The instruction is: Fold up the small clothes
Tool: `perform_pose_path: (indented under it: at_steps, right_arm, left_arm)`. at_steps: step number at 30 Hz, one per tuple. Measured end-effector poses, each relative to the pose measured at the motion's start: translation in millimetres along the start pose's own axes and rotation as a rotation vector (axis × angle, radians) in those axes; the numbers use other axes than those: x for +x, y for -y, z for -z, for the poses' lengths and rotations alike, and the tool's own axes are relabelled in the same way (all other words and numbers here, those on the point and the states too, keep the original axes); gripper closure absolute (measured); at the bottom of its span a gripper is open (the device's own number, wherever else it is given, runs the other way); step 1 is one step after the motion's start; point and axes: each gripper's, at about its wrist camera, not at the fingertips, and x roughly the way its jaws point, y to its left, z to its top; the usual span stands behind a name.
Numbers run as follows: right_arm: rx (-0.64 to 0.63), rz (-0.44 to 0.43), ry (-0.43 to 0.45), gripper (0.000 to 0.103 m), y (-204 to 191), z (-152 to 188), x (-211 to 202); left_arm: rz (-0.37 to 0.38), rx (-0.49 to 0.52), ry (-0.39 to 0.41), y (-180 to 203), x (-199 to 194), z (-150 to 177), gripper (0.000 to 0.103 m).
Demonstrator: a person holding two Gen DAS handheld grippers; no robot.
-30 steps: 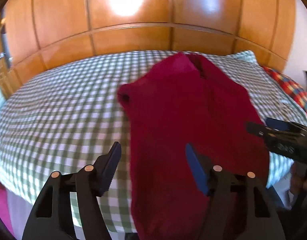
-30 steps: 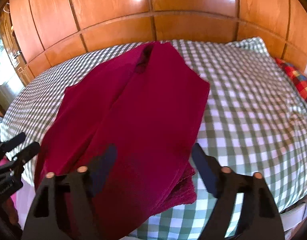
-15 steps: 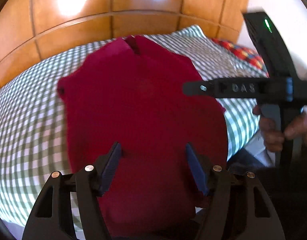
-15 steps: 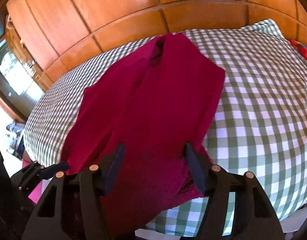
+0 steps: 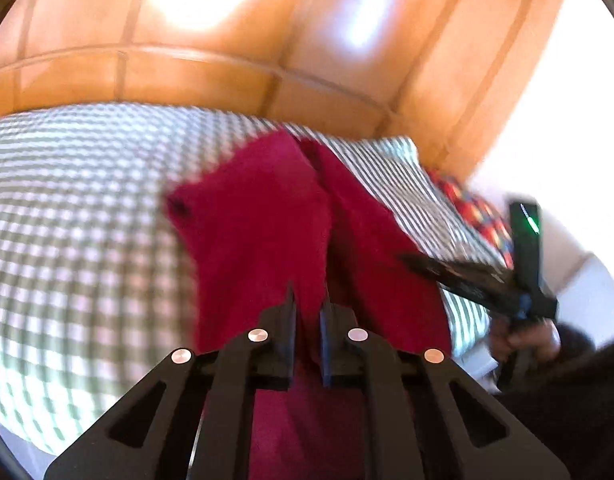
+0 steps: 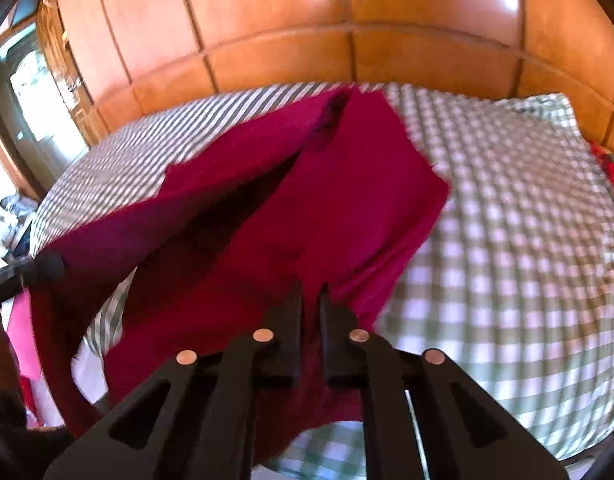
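Checked bedspread (image 6: 507,240) (woven), crimson garment (image 6: 347,208)

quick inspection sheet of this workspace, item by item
surface: bed with green-and-white checked sheet.
job's things: dark red garment, near edge lifted off the sheet, far part lying on it.
clutter: multicoloured checked fabric at the bed's right; pink cloth at the left.
grippers: left tool and right tool both shut on the garment's near edge.
cables: nothing seen.
surroundings: wooden panelled wall behind the bed; frames motion-blurred.
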Motion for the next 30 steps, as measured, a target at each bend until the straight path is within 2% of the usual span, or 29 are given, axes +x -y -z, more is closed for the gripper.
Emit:
perform_pose_path:
  at_steps: [3,6,10,15,19,22,23,24,26,27,28,30]
  right_arm:
    - [0.072,0.035,0.049,0.098,34.1,-13.0,-21.7]
    - [0.093,0.169,0.107,0.098,72.2,-27.6,-37.7]
    - [0.113,0.344,0.124,0.098,126.5,-51.0,-36.0]
    - [0.131,0.566,0.091,0.098,192.8,-80.3,-12.2]
    - [0.143,0.680,0.042,0.098,228.8,-104.9,17.2]
    - [0.114,0.735,0.002,0.098,238.0,-119.6,43.5]
    - [0.108,0.732,-0.011,0.097,238.6,-122.2,50.3]
    - [0.102,0.733,-0.015,0.092,237.2,-123.7,54.7]
    - [0.090,0.713,0.007,0.073,228.9,-120.8,51.7]
    - [0.093,0.702,0.019,0.048,222.8,-118.3,48.9]
    - [0.093,0.682,0.038,0.037,215.4,-112.2,42.4]
    - [0.088,0.601,0.037,0.036,197.6,-98.2,31.7]
  left_arm:
    - [-0.119,-0.055,0.064,-30.4,-16.4,-23.4,0.096]
    - [-0.244,-0.097,0.116,-60.1,-29.1,-49.6,0.096]
    - [-0.384,-0.156,0.147,-102.5,-32.0,-84.5,0.096]
    - [-0.579,-0.230,0.181,-157.7,-32.0,-132.4,0.096]
    - [-0.719,-0.272,0.176,-189.8,-14.1,-167.4,0.096]
    - [-0.789,-0.225,0.133,-192.8,10.7,-181.3,0.095]
    - [-0.816,-0.217,0.110,-191.3,18.8,-183.4,0.088]
    - [-0.811,-0.220,0.105,-189.7,22.0,-181.7,0.082]
    - [-0.788,-0.229,0.127,-182.6,21.4,-173.0,0.038]
    - [-0.777,-0.226,0.158,-176.2,17.3,-165.5,0.034]
    - [-0.752,-0.225,0.170,-171.2,15.3,-157.9,0.033]
    - [-0.648,-0.226,0.139,-158.6,15.5,-138.0,0.033]
